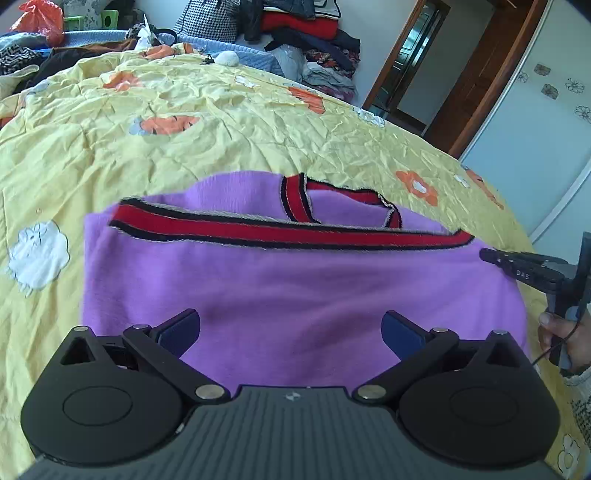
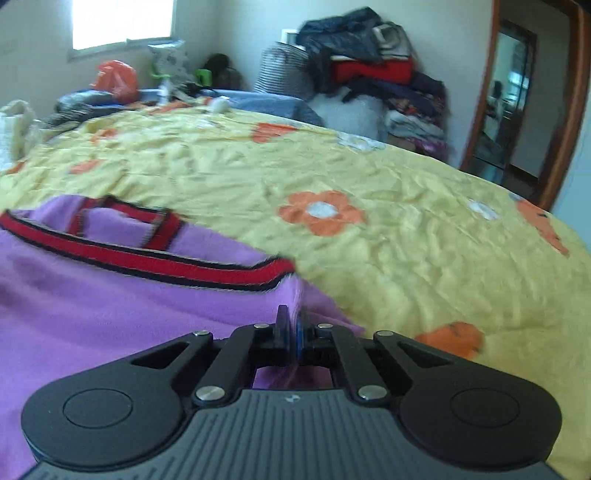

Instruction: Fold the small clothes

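A small purple garment with red and black striped trim lies on the yellow flowered bedspread. My left gripper is open just above the garment's near part, holding nothing. My right gripper is shut on the garment's right edge, with purple cloth pinched between the pads. The right gripper also shows in the left wrist view at the garment's right side, held by a hand. The garment fills the lower left of the right wrist view.
Piles of clothes and bags stand at the bed's far side. A wooden door frame and a white wardrobe are to the right. The bedspread stretches right of the garment.
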A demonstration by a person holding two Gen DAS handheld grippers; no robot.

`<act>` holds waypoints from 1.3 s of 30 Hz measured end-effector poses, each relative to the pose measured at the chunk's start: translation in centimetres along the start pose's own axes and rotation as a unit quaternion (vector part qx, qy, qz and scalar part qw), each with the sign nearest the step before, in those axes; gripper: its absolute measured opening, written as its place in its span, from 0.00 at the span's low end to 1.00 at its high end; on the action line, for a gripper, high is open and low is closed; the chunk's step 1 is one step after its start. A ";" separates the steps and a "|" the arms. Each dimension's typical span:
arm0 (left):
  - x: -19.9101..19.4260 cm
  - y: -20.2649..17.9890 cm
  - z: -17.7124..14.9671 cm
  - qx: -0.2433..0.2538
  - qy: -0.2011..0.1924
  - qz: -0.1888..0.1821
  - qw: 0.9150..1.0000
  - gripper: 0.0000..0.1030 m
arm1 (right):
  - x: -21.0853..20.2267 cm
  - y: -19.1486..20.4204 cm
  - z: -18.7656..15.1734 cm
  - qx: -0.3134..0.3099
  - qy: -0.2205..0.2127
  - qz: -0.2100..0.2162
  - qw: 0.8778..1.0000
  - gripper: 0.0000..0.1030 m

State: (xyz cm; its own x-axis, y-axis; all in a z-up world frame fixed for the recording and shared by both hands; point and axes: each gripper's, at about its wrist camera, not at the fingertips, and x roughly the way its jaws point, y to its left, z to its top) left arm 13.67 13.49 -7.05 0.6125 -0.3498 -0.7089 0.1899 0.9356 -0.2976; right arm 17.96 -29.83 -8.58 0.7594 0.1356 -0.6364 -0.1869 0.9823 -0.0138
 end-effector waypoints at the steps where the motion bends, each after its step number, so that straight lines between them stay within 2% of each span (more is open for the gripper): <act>1: 0.2 0.1 0.2 0.000 0.003 -0.002 1.000 1.00 | 0.2 -0.1 -0.2 -0.005 0.005 -0.011 1.000 0.03; 4: 0.7 0.6 0.9 -0.013 0.008 -0.002 1.000 1.00 | 0.5 -1.2 -0.3 0.022 0.004 -0.004 1.000 0.03; 7: 1.6 1.2 2.2 -0.023 0.004 0.008 1.000 1.00 | 1.8 -1.7 -0.1 0.044 0.038 0.023 0.998 0.07; 8: 1.9 1.4 2.7 -0.024 0.002 0.018 1.000 1.00 | 1.3 -1.5 0.2 0.040 0.032 0.006 0.999 0.15; 9: 2.3 1.5 3.1 -0.020 -0.002 0.026 0.999 1.00 | 0.4 -1.2 0.6 0.037 0.022 -0.014 0.999 0.41; 10: 2.7 1.6 3.5 -0.018 -0.009 0.034 0.999 1.00 | -0.6 -0.9 0.9 0.037 0.004 -0.020 0.999 0.60; 11: 3.2 1.7 3.8 -0.017 -0.011 0.046 0.999 1.00 | -1.9 -0.6 1.1 0.038 -0.023 -0.012 0.999 0.91; 12: 3.9 1.9 4.0 -0.021 -0.007 0.062 0.998 1.00 | -3.0 -0.1 1.2 0.037 -0.043 -0.006 0.998 0.97; 16: 5.6 2.8 3.7 -0.037 0.003 0.105 0.994 1.00 | -5.4 3.6 0.0 0.010 -0.068 0.050 0.996 0.96; 19: 5.8 2.4 3.1 -0.011 -0.006 0.130 0.991 1.00 | -4.2 5.5 -2.2 -0.007 -0.022 0.112 0.993 0.96; 20: 5.9 2.2 2.9 -0.002 -0.006 0.135 0.991 1.00 | -3.4 5.8 -3.0 -0.021 0.002 0.108 0.994 0.96; 22: 6.0 2.1 2.7 0.004 -0.005 0.142 0.990 1.00 | -1.9 5.4 -4.5 -0.049 0.041 0.047 0.997 0.96; 23: 6.0 2.2 2.7 0.001 -0.005 0.140 0.990 1.00 | -1.9 3.7 -5.0 -0.022 0.031 0.062 0.997 1.00; 24: 5.9 2.3 2.7 -0.001 -0.006 0.140 0.990 1.00 | -1.7 2.0 -5.1 0.022 0.041 0.068 0.997 1.00; 25: 5.9 2.3 2.7 -0.003 -0.007 0.141 0.990 1.00 | -2.3 1.3 -5.0 0.041 0.041 0.055 0.997 1.00; 26: 6.0 2.3 2.7 -0.002 -0.008 0.144 0.990 1.00 | -3.0 1.5 -4.7 0.034 0.044 0.023 0.998 1.00; 27: 6.0 2.3 2.7 0.000 -0.008 0.146 0.989 1.00 | -4.1 1.9 -4.5 0.024 0.031 0.017 0.999 1.00; 32: 6.2 2.0 2.5 0.004 -0.014 0.154 0.988 1.00 | -7.4 5.4 -5.1 0.029 0.004 0.105 0.994 1.00; 34: 6.2 2.0 2.4 0.005 -0.015 0.154 0.988 1.00 | -7.0 7.5 -6.0 0.007 0.019 0.128 0.992 1.00; 35: 6.2 2.0 2.4 0.006 -0.016 0.154 0.988 1.00 | -6.7 8.4 -6.6 -0.009 0.026 0.131 0.991 1.00; 37: 6.1 2.1 2.3 0.007 -0.016 0.152 0.988 1.00 | -6.2 9.4 -7.9 -0.047 0.044 0.102 0.993 1.00; 38: 6.1 2.1 2.3 0.009 -0.016 0.151 0.988 1.00 | -6.6 9.4 -8.7 -0.068 0.028 0.096 0.993 1.00; 39: 6.1 2.1 2.2 0.012 -0.017 0.150 0.988 1.00 | -6.8 8.7 -8.9 -0.054 0.032 0.097 0.993 1.00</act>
State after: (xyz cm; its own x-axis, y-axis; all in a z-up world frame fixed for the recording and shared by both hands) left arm 19.45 13.44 -10.58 0.6690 -0.0548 -0.7413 0.0134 0.9980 -0.0617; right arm 5.61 -23.32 -11.26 0.6624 0.3097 -0.6822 -0.3945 0.9183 0.0338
